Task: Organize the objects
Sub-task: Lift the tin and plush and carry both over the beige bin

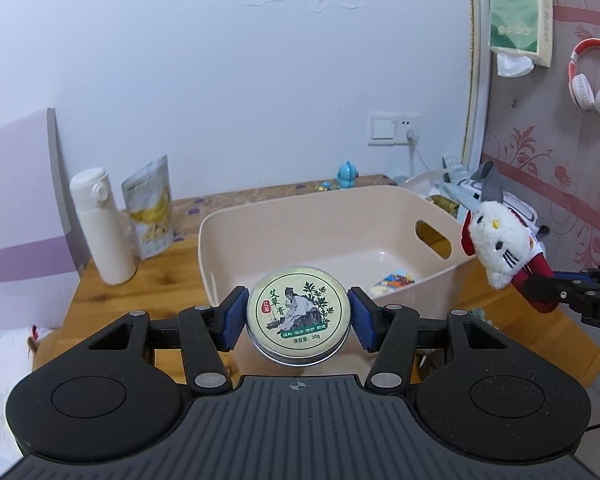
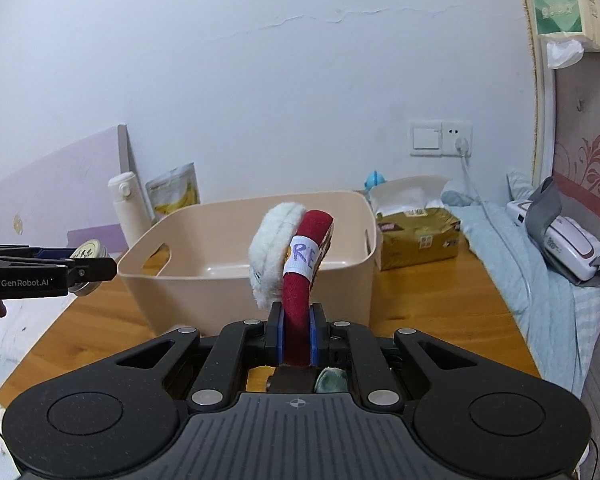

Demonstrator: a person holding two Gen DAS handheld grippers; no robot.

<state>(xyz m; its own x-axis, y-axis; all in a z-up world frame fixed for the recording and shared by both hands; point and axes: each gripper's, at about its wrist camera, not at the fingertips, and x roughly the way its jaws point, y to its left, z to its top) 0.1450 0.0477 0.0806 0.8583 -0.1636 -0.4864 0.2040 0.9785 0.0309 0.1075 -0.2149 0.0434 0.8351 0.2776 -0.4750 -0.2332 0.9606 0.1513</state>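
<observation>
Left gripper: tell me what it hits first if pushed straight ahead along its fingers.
Probably the beige bin. The left gripper, shut on the round tin, points over the near rim toward the inside; depth is unclear, so rim or floor could come first.

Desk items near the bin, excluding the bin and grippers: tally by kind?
Held items: 2, round tin, plush toy
Drink bottle: 1
Snack pouch: 1
Tissue box: 1
Blue figurine: 1
Total: 6
</observation>
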